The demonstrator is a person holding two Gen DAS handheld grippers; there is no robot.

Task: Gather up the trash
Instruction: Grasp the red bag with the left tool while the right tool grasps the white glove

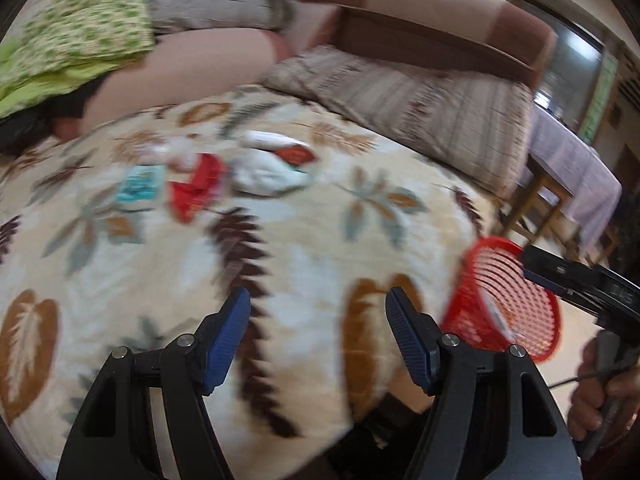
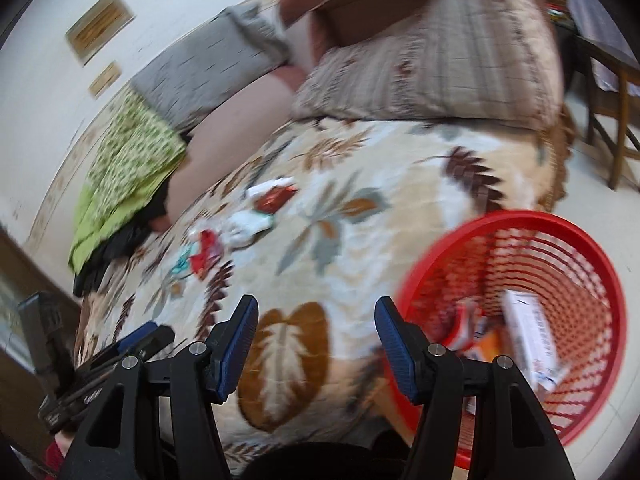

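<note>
Basket: red mesh wastebasket [image 2: 516,320] stands on the pale floor [image 2: 592,196] just beside the bed's near corner, its round mouth open upward and tipped toward the right wrist camera; a white carton [image 2: 530,340] lies along its inner wall, long axis running from rim toward bottom, with an orange-and-white wrapper [image 2: 472,328] beside it
Trash on bed: loose cluster well apart from the basket, strung roughly in a line across the blanket; blur hides any finer orientation
Bed surface: fleece blanket [image 1: 304,240], cream with brown, rust and grey-blue leaf print, covers the mattress
Room: brown upholstered headboard [image 1: 420,12] behind two beige striped pillows [image 1: 404,104]; a green patterned cloth [image 1: 76,36] is heaped at the far left; a table under a lilac cloth [image 1: 576,168] stands beyond the bed
Trash pieces: crumpled white wad [image 1: 268,174], largest; red wrapper [image 1: 196,188] to its left; teal packet [image 1: 140,188] further left; red-and-white wrapper [image 1: 284,146] behind the wad
Left gripper [image 1: 318,340]: blue-padded jaws spread wide, nothing between them, over the blanket's near part
Right gripper [image 2: 316,348]: jaws spread wide and empty, above the blanket edge, the basket just to its right
Hand [image 1: 600,396]: grips the right tool's handle, seen at the left wrist view's edge
</note>
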